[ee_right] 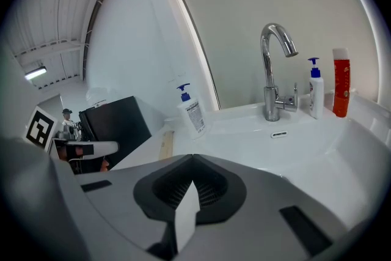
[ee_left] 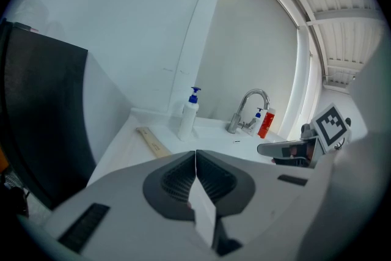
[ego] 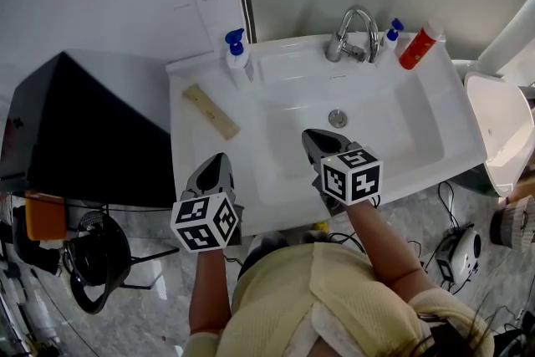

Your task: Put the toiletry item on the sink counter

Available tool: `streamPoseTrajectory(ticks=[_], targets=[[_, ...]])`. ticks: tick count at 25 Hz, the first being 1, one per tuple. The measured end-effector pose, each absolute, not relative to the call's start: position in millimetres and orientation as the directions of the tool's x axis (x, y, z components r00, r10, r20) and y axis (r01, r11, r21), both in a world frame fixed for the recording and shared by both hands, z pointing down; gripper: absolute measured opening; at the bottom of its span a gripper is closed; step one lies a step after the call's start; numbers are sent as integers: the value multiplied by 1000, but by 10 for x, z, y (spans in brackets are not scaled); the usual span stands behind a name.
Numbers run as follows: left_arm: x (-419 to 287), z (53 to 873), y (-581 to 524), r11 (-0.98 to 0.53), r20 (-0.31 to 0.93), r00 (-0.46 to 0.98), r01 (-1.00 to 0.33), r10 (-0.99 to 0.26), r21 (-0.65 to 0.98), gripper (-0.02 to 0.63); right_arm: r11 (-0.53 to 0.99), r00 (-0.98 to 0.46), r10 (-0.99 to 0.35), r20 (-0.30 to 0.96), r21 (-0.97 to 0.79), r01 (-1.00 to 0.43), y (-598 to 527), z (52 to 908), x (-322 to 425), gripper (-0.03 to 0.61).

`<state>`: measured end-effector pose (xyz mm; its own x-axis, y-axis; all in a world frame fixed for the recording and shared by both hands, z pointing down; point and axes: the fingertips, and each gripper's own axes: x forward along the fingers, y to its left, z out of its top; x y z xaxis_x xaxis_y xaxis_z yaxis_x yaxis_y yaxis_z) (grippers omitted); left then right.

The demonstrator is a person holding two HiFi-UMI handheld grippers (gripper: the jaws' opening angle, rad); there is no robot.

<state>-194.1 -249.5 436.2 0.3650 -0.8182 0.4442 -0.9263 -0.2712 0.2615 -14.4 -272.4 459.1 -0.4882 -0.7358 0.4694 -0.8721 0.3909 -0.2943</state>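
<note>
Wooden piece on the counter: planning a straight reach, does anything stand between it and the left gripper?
Nothing visible does. Only bare counter lies between the shut, empty left gripper and the wooden piece; the pump bottle stands beyond it.

**Head view**
- The black cabinet (ego: 84,130) runs off the left edge of the frame.
- The white fixture (ego: 501,125) is cut off by the right edge.
- Print on the red tube (ego: 420,44), upper right, is too small to read.
- The marker cubes cover part of the sink counter (ego: 276,217) front rim, lower centre.

**Left gripper view**
- The near end of the wooden strip (ee_left: 153,142) is hidden behind the left gripper (ee_left: 195,153).
- Centre right, the small pump bottle (ee_left: 257,121) overlaps the red tube. Neither label is legible.

**Right gripper view**
- Label text on the large pump bottle (ee_right: 190,112) is too small to read.
- The lower end of the wooden strip and the near basin are hidden behind the right gripper (ee_right: 192,157).
</note>
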Motion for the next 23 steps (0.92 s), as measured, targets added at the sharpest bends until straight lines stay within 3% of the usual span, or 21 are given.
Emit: streamPoseTrajectory(ticks=[23], targets=[[-2027, 4339, -2493, -265, 447, 355, -930, -821, 253, 38, 429, -511, -717, 474, -278, -860, -2753, 4566, -327, 26]])
